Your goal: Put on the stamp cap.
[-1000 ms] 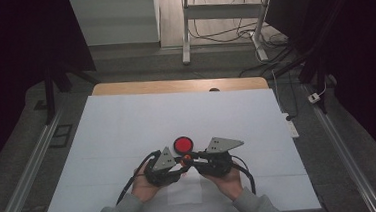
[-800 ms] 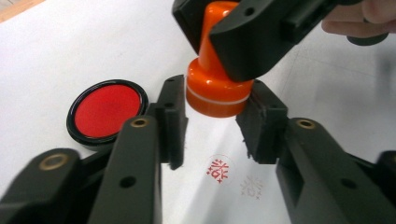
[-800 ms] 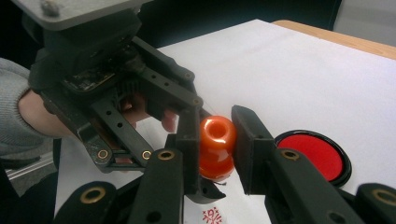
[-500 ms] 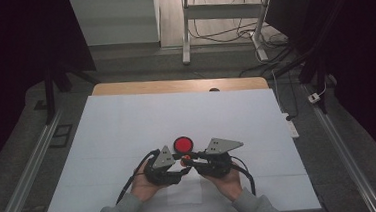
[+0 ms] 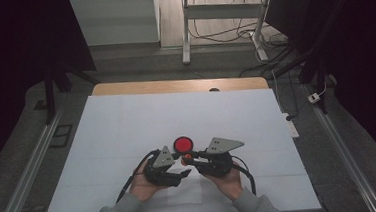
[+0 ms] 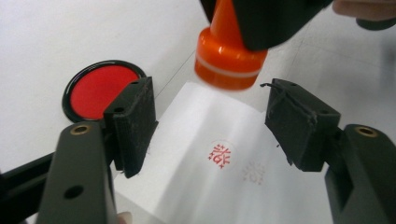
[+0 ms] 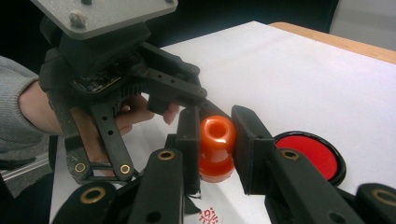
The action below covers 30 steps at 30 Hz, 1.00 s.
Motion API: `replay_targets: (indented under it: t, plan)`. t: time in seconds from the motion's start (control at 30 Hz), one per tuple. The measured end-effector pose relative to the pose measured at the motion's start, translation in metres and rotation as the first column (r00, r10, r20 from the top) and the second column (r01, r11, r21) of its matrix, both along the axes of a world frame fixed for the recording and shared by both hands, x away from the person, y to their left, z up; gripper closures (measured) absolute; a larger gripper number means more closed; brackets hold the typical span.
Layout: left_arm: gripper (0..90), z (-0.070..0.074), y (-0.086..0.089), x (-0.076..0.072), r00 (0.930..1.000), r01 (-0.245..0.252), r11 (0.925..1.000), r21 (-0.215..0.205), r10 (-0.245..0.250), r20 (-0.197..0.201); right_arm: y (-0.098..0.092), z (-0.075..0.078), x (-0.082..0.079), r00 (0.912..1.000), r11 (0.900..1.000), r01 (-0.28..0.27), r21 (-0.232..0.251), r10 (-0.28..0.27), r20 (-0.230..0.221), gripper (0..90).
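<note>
The right gripper (image 7: 212, 140) grips an orange stamp (image 7: 216, 147) by its handle, the two black fingers (image 7: 250, 140) pressed on either side of it; the stamp hangs with its round base just above the far edge of a white paper slip (image 6: 210, 154), not touching it as far as the left gripper view tells. The slip lies on the white desk (image 5: 127, 125) and bears a crisp red seal print (image 6: 219, 156), with a fainter print (image 6: 253, 173) just beside it at four o'clock. The left gripper (image 6: 210, 121) has its fingers (image 6: 133, 121) apart, having just been opening, with the slip below the gap and nothing pinched. A round red ink pad (image 5: 182, 145) sits at twelve o'clock from the two grippers in the high view, just beyond them.
</note>
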<state>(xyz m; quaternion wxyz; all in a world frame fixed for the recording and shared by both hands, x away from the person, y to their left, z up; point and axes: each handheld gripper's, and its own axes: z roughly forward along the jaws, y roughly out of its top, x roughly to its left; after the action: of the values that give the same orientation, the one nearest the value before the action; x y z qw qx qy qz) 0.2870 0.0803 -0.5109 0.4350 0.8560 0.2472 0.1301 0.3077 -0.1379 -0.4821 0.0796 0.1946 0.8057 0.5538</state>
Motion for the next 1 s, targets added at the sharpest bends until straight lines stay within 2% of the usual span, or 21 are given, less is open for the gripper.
replay_targets:
  t: [0.3, 0.53, 0.67, 0.83, 1.0]
  plan:
    - [28.2, 0.0, 0.024, -0.008, 0.9993, -0.031, 0.999, 0.033, 0.031, -0.019, -0.006, 0.005, 0.002, 0.9998, 1.0, 0.017, 0.015, -0.017, 0.009, 72.5]
    - [27.7, 0.004, 0.059, -0.019, 0.9951, -0.091, 0.9959, 0.005, 0.091, -0.038, -0.011, 0.008, 0.005, 0.9992, 0.999, 0.036, 0.02, -0.036, 0.015, 72.5]
    - [27.4, 0.004, 0.084, -0.028, 0.9899, -0.135, 0.9909, -0.008, 0.134, -0.045, -0.016, 0.01, 0.009, 0.9985, 0.998, 0.051, 0.021, -0.051, 0.018, 72.4]
    - [27.1, 0.004, 0.113, -0.041, 0.9806, -0.192, 0.9809, -0.027, 0.191, -0.043, -0.022, 0.012, 0.013, 0.9973, 0.997, 0.072, 0.03, -0.073, 0.014, 72.5]
    - [27.1, 0.003, 0.132, -0.048, 0.9732, -0.228, 0.9726, -0.043, 0.227, -0.036, -0.027, 0.015, 0.017, 0.9957, 0.995, 0.09, 0.035, -0.091, 0.017, 72.5]
